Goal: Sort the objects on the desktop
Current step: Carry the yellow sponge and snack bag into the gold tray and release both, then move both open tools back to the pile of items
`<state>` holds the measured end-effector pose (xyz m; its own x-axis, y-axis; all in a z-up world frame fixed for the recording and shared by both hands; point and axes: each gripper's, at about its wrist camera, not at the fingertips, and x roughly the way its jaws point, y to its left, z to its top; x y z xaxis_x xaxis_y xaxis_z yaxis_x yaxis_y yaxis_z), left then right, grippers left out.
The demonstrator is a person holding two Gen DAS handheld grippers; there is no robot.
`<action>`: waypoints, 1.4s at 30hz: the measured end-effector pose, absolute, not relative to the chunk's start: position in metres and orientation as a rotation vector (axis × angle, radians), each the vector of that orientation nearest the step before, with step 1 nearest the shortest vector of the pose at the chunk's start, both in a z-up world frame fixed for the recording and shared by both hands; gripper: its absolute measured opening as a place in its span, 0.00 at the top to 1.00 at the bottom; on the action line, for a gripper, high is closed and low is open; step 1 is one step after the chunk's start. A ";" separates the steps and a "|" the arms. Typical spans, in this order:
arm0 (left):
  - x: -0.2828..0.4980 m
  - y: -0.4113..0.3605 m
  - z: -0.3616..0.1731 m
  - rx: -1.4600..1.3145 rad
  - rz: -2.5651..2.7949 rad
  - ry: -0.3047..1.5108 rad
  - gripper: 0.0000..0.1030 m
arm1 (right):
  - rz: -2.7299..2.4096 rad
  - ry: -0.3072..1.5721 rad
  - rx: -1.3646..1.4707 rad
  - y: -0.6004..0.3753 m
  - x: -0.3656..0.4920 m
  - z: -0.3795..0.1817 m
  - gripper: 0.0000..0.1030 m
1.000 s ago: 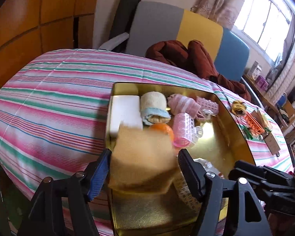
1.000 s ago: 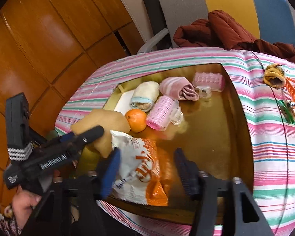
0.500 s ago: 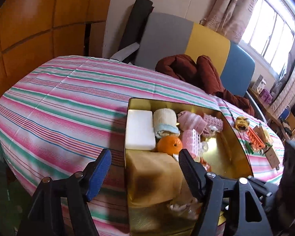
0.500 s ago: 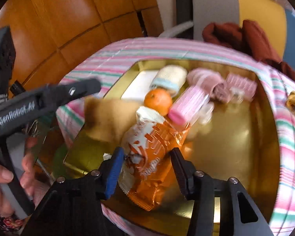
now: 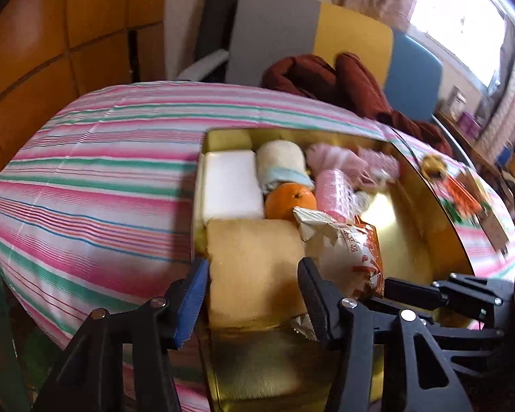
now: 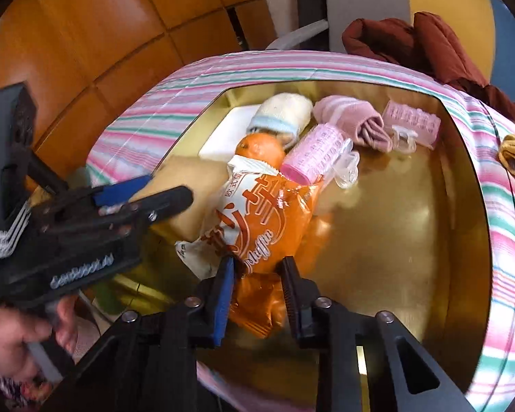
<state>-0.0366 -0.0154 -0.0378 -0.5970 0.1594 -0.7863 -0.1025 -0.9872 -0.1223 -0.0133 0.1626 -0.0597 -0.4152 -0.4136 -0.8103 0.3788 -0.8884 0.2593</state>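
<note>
Tilting downward, right tongs (image 6: 257, 274) pinch the snack bag (image 6: 257, 219)

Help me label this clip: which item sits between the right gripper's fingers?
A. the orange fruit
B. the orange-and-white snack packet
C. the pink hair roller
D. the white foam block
B: in the right wrist view the right gripper has its jaws pinched on the near end of the orange-and-white snack packet, while the fruit, the roller and the white block lie farther back in the gold tray.
</note>
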 end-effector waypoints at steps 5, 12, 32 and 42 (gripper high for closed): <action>-0.042 -0.017 -0.023 -1.290 2.740 -0.136 0.44 | -2.301 -0.118 1.329 0.167 -0.025 -0.058 0.69; -0.034 -0.014 -0.012 -1.226 2.739 -0.222 0.44 | -2.382 -0.201 1.199 0.208 -0.002 -0.035 0.46; -0.020 0.142 0.011 -1.110 2.418 0.036 0.36 | -2.812 -0.627 1.238 0.409 0.032 -0.058 0.43; -0.010 0.202 0.003 -1.120 2.276 0.121 0.36 | -3.180 -0.453 1.200 0.515 0.040 -0.053 0.36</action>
<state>-0.0104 0.2018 0.0026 -0.4695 0.4694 -0.7478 -0.5461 -0.8199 -0.1717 0.0403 0.5151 -0.0527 -0.7191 0.1718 -0.6733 -0.3531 -0.9249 0.1411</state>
